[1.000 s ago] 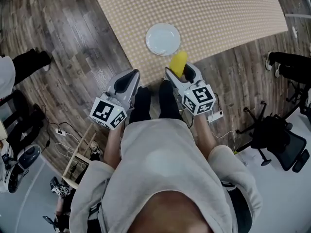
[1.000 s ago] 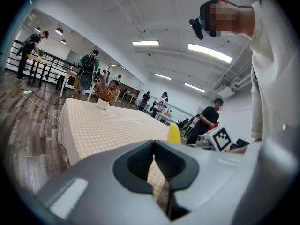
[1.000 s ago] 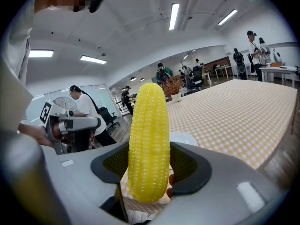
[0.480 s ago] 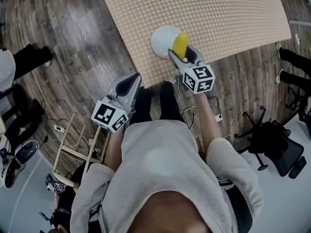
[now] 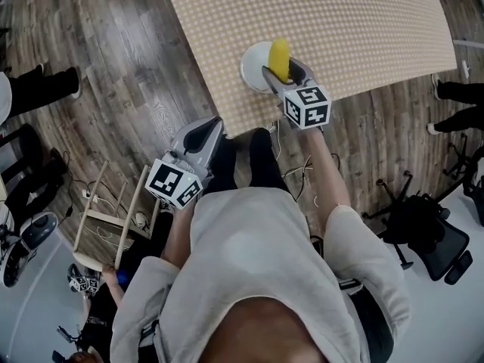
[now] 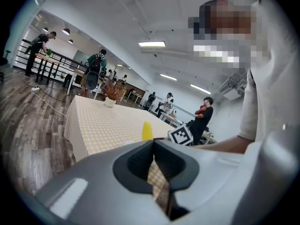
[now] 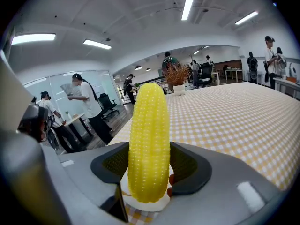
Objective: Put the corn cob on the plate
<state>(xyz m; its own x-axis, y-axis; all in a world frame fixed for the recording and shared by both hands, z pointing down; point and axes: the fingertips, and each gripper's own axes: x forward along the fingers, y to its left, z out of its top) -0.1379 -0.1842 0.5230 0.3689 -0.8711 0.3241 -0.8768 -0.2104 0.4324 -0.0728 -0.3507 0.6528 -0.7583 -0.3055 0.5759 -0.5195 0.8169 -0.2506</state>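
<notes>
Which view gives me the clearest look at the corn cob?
Right gripper view: the corn cob stands large and sharp between the jaws. Head view shows it small, over the plate; left gripper view shows only its yellow tip.

An open-plan office is indicated. Strip lights (image 7: 188, 4) are mounted above the right gripper (image 7: 149, 165); a glazed partition (image 7: 56, 95) is seen to its left, and a checked-cloth table (image 7: 243, 121) ahead. Desks (image 6: 51, 59) are observed far ahead of the left gripper (image 6: 153, 150). An office chair (image 5: 423, 229) is noted behind the right gripper. Wood-plank flooring (image 5: 128, 66) is seen beneath the left gripper.
</notes>
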